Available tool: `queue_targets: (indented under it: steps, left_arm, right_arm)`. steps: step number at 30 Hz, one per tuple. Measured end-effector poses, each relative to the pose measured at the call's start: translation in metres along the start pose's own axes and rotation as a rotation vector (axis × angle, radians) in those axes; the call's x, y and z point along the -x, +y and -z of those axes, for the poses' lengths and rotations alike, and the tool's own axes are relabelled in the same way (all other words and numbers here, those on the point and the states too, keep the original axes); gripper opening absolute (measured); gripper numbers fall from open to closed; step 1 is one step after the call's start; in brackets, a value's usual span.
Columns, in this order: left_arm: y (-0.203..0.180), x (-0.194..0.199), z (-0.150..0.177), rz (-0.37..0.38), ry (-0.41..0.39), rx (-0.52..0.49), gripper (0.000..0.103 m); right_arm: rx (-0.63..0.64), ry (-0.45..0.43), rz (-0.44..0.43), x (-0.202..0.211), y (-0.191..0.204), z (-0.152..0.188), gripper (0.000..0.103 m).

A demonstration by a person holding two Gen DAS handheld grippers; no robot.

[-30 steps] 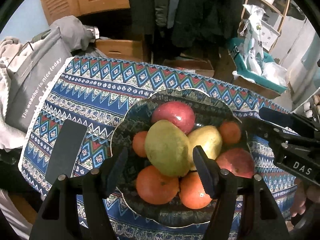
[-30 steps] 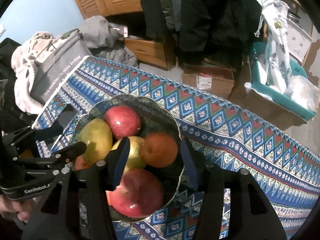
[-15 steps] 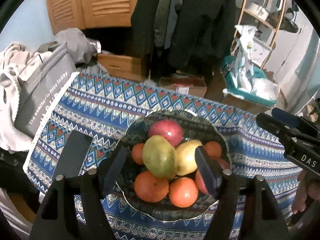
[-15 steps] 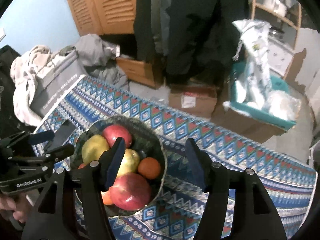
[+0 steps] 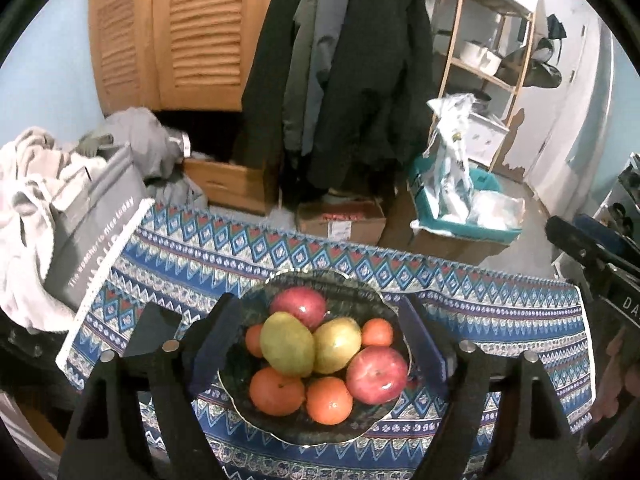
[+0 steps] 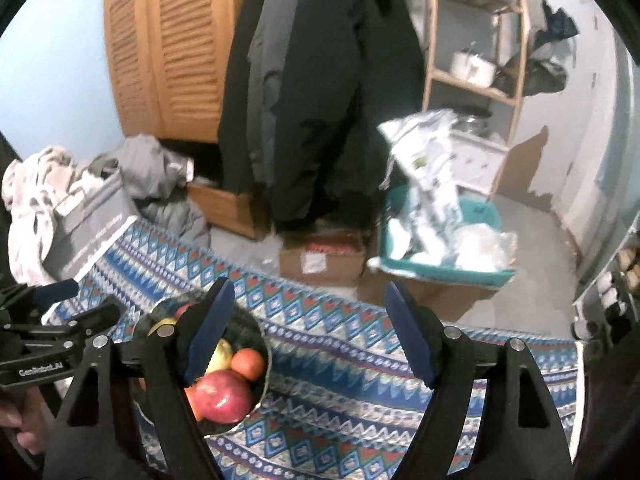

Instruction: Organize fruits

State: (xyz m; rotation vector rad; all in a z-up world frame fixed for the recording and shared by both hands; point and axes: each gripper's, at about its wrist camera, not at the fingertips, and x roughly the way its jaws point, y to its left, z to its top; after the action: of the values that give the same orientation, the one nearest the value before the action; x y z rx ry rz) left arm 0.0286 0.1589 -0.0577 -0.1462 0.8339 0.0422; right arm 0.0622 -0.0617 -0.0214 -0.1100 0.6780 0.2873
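A dark patterned bowl (image 5: pixel 384 304) sits on the blue patterned tablecloth (image 5: pixel 500 312). It holds two red apples (image 5: pixel 376 374), two yellow-green mangoes (image 5: pixel 286 348) and several oranges (image 5: pixel 276 390). My left gripper (image 5: pixel 316 300) hangs well above the bowl. Its jaws are opening and touch no fruit. My right gripper (image 6: pixel 309 286) hovers above the cloth to the right of the bowl (image 6: pixel 266 356), its jaws opening with nothing between them. Each gripper shows in the other's view: the right gripper (image 5: pixel 568 226) at the right edge, the left gripper (image 6: pixel 88 300) at the left.
A flat black object (image 5: pixel 150 330) lies on the cloth left of the bowl. A grey bag (image 5: pixel 92 220) and piled clothes stand at the table's left end. Beyond the far edge are a cardboard box (image 5: pixel 340 224), a teal basket (image 5: pixel 460 224), hanging coats and a shelf.
Both grippers rose and drew back from the bowl, so the fruit looks smaller and lower. Both pairs of jaws spread wider. The right gripper swung right, off the fruit.
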Motion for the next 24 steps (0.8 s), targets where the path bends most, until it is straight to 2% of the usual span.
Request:
queue_targets:
  steps: [6,12,14,24]
  left_arm:
    - [-0.02,0.03,-0.007,-0.002,-0.075,-0.041,0.087]
    - [-0.038,0.057,-0.012,0.01,-0.149,-0.068,0.095]
    - [-0.044,0.065,-0.013,0.004,-0.186,-0.091,0.103]
    - [-0.061,0.087,-0.018,0.05,-0.241,-0.091,0.102]
  right_arm:
    - [-0.012,-0.065,0.059,0.031,-0.015,-0.004,0.078]
    - [-0.045,-0.122,0.094,0.062,-0.031,-0.004,0.079]
    - [-0.048,-0.143,0.109,0.071,-0.034,-0.004,0.079]
    - [-0.045,-0.203,0.171,0.11,-0.057,0.003,0.079]
